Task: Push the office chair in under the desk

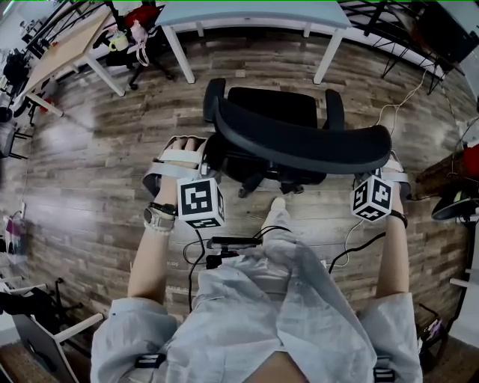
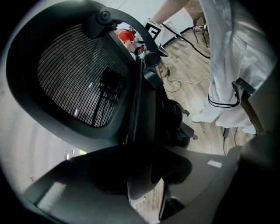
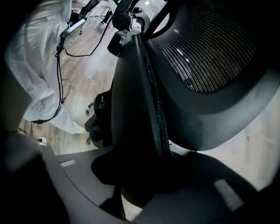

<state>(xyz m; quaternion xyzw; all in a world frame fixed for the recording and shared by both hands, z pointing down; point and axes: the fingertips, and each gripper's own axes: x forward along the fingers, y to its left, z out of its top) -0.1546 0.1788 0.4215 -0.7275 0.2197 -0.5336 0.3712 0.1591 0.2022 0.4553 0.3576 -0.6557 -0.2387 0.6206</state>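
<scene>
In the head view the black office chair's mesh backrest (image 1: 299,142) faces me, and its seat (image 1: 273,108) points toward the pale desk (image 1: 254,15) at the top. My left gripper (image 1: 196,148) sits at the backrest's left edge and my right gripper (image 1: 391,166) at its right end. In the left gripper view the jaws (image 2: 144,175) close around the backrest's rim, with the mesh (image 2: 83,74) above them. The right gripper view shows the same grip (image 3: 144,179) on the opposite rim, below the mesh (image 3: 210,52). The rim fills the gap between each pair of jaws.
A wooden table (image 1: 67,45) and another chair (image 1: 138,30) holding pink things stand at the upper left. A white cable (image 1: 404,105) trails over the wood floor at the right. Dark metal frames (image 1: 419,30) stand at the upper right. My shoe (image 1: 278,203) is just behind the chair base.
</scene>
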